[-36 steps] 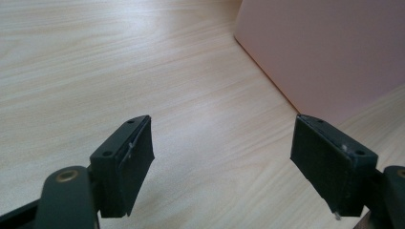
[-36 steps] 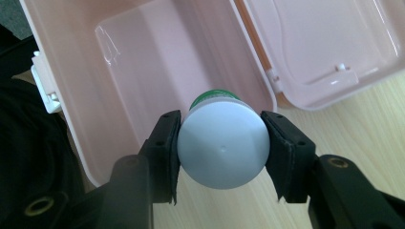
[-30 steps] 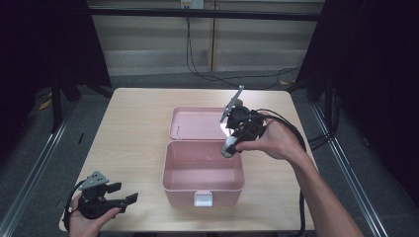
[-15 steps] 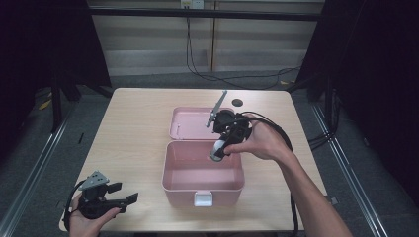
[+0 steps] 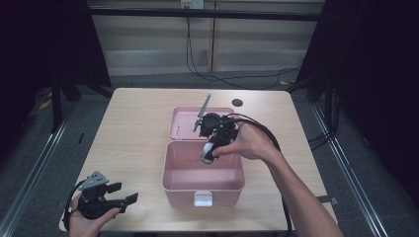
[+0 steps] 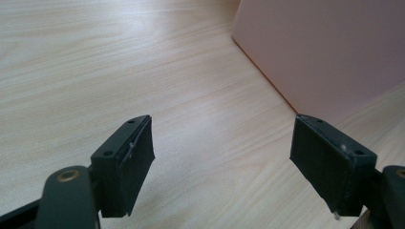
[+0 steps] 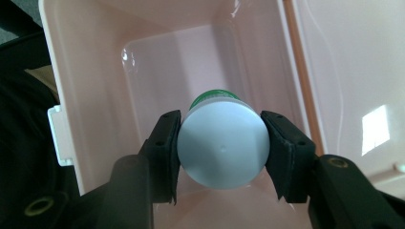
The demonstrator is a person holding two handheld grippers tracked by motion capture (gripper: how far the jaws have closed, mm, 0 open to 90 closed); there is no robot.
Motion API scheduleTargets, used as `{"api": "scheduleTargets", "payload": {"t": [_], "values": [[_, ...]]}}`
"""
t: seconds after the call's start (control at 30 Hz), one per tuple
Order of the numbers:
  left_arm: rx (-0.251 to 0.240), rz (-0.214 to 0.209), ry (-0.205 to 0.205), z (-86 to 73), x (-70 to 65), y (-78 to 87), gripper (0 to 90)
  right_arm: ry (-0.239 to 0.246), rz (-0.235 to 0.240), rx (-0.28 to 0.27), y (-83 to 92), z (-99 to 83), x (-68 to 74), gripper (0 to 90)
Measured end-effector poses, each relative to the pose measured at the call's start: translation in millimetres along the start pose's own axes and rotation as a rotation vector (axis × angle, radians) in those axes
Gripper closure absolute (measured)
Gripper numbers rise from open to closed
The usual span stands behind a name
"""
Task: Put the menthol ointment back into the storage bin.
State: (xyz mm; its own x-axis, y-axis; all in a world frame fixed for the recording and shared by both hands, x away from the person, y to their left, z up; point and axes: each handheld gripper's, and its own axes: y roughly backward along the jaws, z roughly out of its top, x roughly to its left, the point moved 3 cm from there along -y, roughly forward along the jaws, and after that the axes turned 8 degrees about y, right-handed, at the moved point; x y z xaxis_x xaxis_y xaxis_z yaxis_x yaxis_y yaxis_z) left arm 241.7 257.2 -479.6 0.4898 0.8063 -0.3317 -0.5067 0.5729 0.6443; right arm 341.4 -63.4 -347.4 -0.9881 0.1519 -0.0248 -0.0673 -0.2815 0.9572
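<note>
Bottle (image 7: 222, 143), white-capped with a green band just below the cap, sits squarely between the two pads of the right claw (image 7: 222, 145), which press on the cap from either side and hold it fast. Seen along that claw, the bottle points cap-first at the camera with its body reaching down into the pink box (image 7: 86, 71), over the open compartment rather than resting on the box's floor. From the high view, the bottle (image 5: 208, 153) hangs over the rear part of the box (image 5: 202, 195), just inside its back wall, with the right claw (image 5: 209, 150) above it and the open lid (image 5: 184, 123) lying flat behind the box. The white latch (image 5: 203, 199) is on the box's front wall, on the side away from the bottle. The left claw (image 5: 126, 200) rests low on the counter (image 5: 133, 133), well to the left of the box and near its front corner; in its own view its jaws stand wide apart with nothing between them, bare counter (image 6: 143, 71) beneath and a pink wall of the box (image 6: 325, 47) just beyond.
</note>
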Motion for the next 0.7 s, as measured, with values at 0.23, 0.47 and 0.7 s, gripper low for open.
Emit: {"api": "scheduleTargets", "payload": {"t": [0.23, 0.47, 0.7], "values": [[0.0, 0.0, 0.0, 0.0, 0.0, 0.0, 22.6, 0.011, 0.023, -0.001, -6.7, 9.8, 0.5, 51.8], [0.0, 0.001, -0.002, -0.1, 0.6, 0.4, 22.6, 0.034, 0.037, 0.007, -14.6, 21.3, 0.6, 51.8], [-0.001, 0.001, -0.002, -0.2, 0.5, 0.4, 22.6, 0.05, 0.05, 0.007, -23.9, 32.6, 1.5, 51.9]]}}
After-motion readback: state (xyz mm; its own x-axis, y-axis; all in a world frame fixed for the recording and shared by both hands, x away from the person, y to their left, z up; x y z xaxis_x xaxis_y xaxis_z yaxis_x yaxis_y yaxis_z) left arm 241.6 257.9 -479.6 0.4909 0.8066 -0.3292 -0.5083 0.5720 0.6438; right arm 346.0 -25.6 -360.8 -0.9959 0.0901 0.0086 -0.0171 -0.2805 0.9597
